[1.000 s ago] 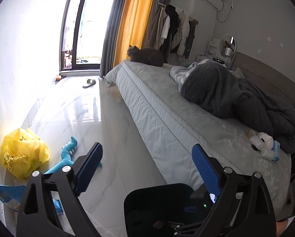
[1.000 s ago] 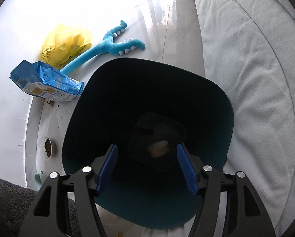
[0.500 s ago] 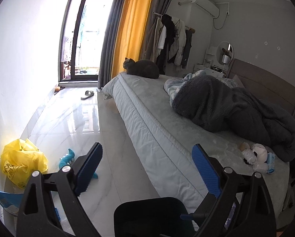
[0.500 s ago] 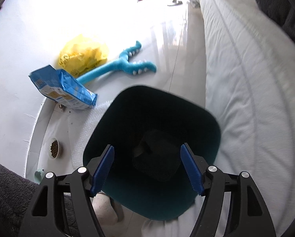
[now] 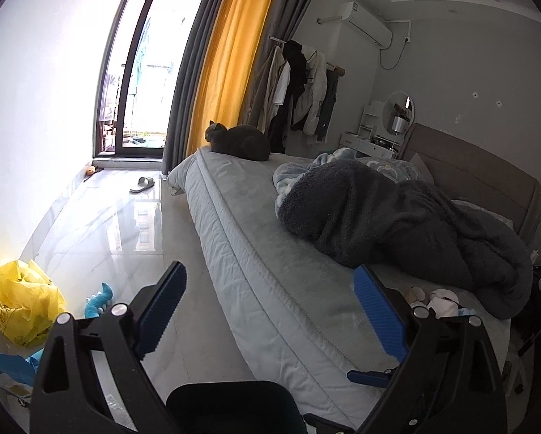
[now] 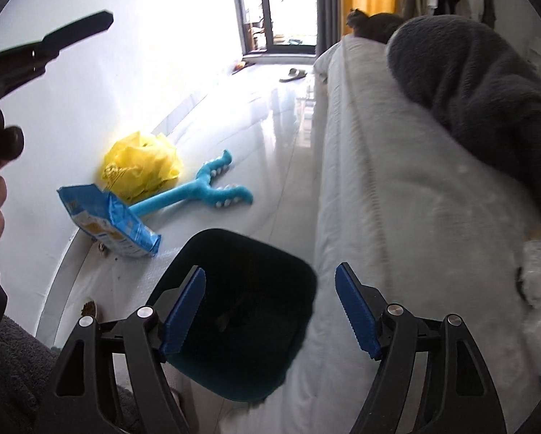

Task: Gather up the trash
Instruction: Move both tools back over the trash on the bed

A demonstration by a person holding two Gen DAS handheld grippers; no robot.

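Observation:
My right gripper (image 6: 270,269) hangs above the dark teal bin (image 6: 248,253) on the floor beside the bed; its jaws are opening and nothing is between them. The bin's inside looks dark. My left gripper (image 5: 270,271) stands open and empty, pointing across the bed, with the bin's rim (image 5: 234,408) just below it. Crumpled white trash (image 5: 440,296) lies on the mattress by the dark blanket (image 5: 397,217), to the right of the left gripper; the right wrist view catches it (image 6: 536,278) at its right edge.
On the floor by the wall lie a yellow plastic bag (image 6: 140,166), a blue packet (image 6: 107,222) and a blue plush toy (image 6: 205,190). A small food bowl (image 6: 89,307) sits near the bin. A cat (image 5: 239,143) rests at the bed's far end; a slipper (image 5: 143,184) lies by the window.
The right gripper rose away from the bin and tilted up, its jaws widening; the pale piece seen inside the bin no longer shows. The left gripper lifted, open throughout.

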